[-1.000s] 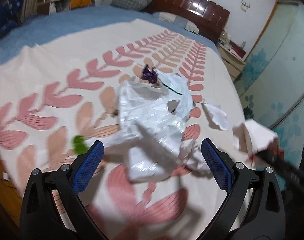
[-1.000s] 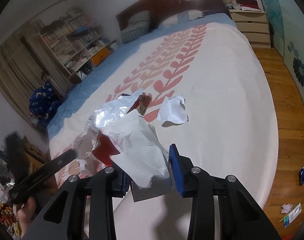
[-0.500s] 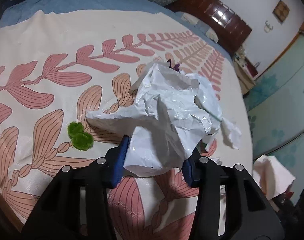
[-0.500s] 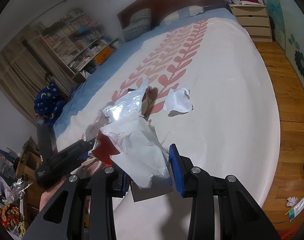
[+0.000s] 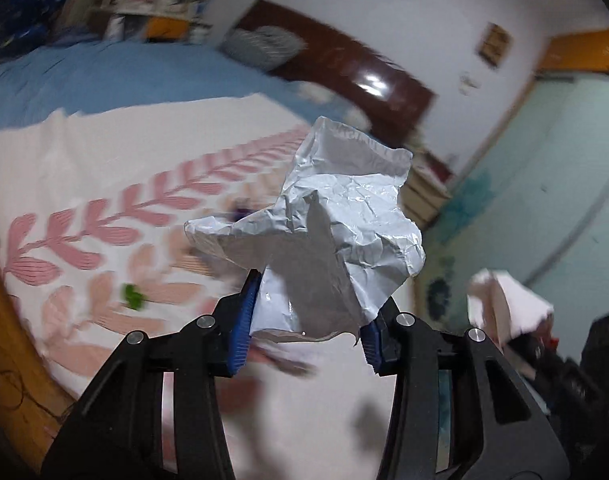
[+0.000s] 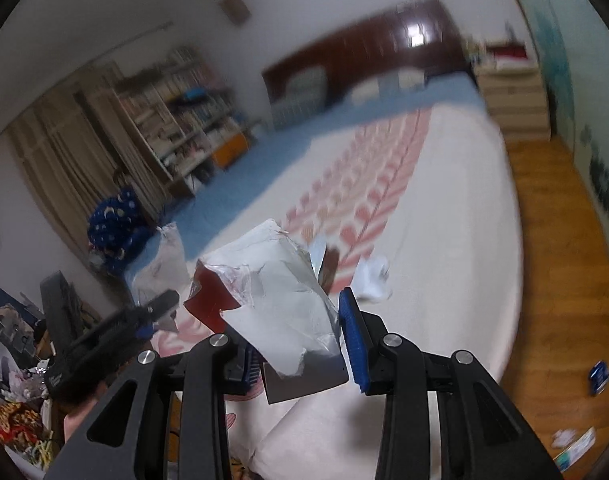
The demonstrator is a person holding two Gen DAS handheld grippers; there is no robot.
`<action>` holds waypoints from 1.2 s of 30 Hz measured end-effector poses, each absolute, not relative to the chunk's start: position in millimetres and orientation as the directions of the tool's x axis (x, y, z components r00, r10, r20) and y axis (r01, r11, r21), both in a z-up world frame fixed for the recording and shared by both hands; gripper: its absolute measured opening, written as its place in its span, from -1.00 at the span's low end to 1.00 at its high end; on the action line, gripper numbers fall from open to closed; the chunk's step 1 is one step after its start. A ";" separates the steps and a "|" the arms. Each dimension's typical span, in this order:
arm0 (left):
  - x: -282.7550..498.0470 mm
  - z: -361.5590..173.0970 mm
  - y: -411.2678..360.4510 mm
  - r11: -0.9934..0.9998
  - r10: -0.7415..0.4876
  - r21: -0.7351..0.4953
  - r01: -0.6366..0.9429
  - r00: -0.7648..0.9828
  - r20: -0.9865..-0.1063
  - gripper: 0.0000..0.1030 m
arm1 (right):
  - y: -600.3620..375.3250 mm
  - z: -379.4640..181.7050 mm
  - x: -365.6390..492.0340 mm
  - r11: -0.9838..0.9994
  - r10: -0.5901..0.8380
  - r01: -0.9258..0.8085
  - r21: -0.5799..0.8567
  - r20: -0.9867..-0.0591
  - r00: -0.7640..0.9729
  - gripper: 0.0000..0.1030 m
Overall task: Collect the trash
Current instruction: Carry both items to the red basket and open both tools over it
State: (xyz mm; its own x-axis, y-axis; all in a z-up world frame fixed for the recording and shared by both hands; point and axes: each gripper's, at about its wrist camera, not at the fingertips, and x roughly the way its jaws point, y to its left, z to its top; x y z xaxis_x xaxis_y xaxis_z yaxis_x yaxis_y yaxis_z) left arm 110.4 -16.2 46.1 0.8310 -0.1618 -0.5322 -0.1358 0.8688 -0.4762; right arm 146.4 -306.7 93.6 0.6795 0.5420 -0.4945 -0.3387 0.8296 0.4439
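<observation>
my left tongs (image 5: 306, 322) are clenched on a crumpled white plastic bag (image 5: 328, 232), held up in the air above the bed with the cream cover printed in pink leaves (image 5: 84, 184) — a small green fuzzy scrap (image 5: 133, 296) lies on that cover. my right tongs (image 6: 300, 344) grip a torn silver-lined wrapper with a dark red face (image 6: 272, 300), lifted off the bed too, while a crumpled white paper scrap (image 6: 374, 280) rests on the cover just beyond it.
</observation>
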 end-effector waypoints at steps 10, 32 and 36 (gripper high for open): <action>91.9 65.4 -267.7 0.867 -0.473 -0.436 0.240 0.669 -0.573 -0.13 | -521.6 118.1 11.0 0.958 0.157 0.021 0.287 -0.581 0.799 -0.30; 31.0 -153.4 -496.8 0.841 -0.296 -0.219 0.494 0.081 -0.952 -0.13 | -678.6 -121.3 -119.9 0.881 -0.033 0.452 0.136 -0.938 0.346 -0.30; 21.4 -159.1 -509.8 0.830 -0.275 -0.214 0.516 0.044 -0.960 -0.13 | -683.4 -135.2 -122.2 0.865 -0.029 0.482 0.139 -0.945 0.325 -0.30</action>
